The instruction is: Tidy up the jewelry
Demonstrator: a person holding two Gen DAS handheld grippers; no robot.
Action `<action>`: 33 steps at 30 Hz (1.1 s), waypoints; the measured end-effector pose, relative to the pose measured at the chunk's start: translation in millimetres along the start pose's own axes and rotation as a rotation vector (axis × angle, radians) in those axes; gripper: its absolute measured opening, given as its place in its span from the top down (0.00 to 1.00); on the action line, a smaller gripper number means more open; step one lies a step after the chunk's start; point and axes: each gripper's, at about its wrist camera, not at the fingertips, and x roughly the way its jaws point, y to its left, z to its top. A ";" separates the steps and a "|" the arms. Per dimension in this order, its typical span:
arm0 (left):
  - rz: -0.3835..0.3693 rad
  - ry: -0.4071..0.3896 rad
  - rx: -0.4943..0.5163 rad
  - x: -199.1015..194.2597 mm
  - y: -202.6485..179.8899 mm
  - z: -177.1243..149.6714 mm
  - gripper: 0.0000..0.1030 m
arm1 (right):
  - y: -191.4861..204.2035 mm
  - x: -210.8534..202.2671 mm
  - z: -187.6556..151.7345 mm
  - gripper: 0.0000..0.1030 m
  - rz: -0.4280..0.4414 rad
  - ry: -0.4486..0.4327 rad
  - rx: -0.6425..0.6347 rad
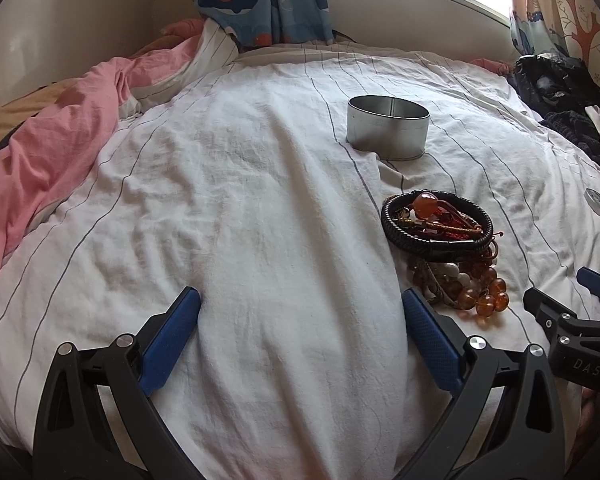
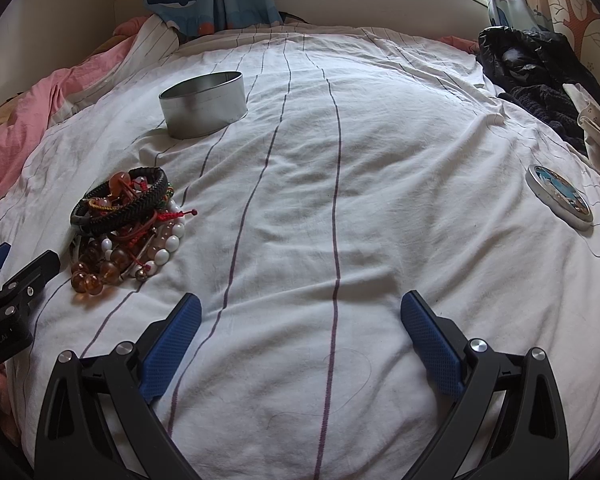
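1. A white sheet (image 2: 380, 160) with thin dark stripes covers the bed, creased all over; a pink quilt (image 1: 40, 168) is bunched along its left edge, and whale-print curtains (image 1: 260, 0) hang at the far side under a bright window.
2. Dark clothes (image 2: 540, 80) lie heaped at the right edge of the bed.
3. The left gripper (image 1: 300, 320) hovers low over bare sheet, jaws spread wide and holding nothing; its right finger is just beside the jewelry.
4. The right gripper (image 2: 300, 320) hangs over the middle of the bed, jaws likewise wide apart and empty; the pile lies off to its left.
5. A round metal tin (image 2: 204, 104) stands open on the sheet, beyond the jewelry and apart from it; its lid (image 2: 560, 194), with a blue picture, lies well off to the right.
6. The jewelry (image 2: 128, 228) sits in one tangled heap: black braided bracelets on top, red cords, white beads and amber beads beneath.
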 end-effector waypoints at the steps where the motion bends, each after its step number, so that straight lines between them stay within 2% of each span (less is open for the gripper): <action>1: -0.005 0.001 -0.001 -0.3 -0.1 0.5 0.06 | 0.0 0.1 0.1 0.07 0.000 0.000 0.000; 9: -0.028 -0.010 0.006 -2.5 -3.1 1.9 0.06 | 0.2 0.6 0.3 0.07 -0.002 0.001 -0.001; 13: -0.038 0.010 0.006 0.0 -4.1 1.3 0.06 | -0.2 1.2 -0.8 0.07 -0.001 0.000 -0.001; 20: -0.025 0.051 0.010 6.4 -4.9 -0.4 0.06 | 0.0 1.0 -0.8 0.07 -0.003 0.001 -0.001; 33: -0.008 0.029 0.032 3.4 -9.2 -2.6 0.06 | 0.8 0.9 -0.3 0.07 -0.004 0.001 -0.002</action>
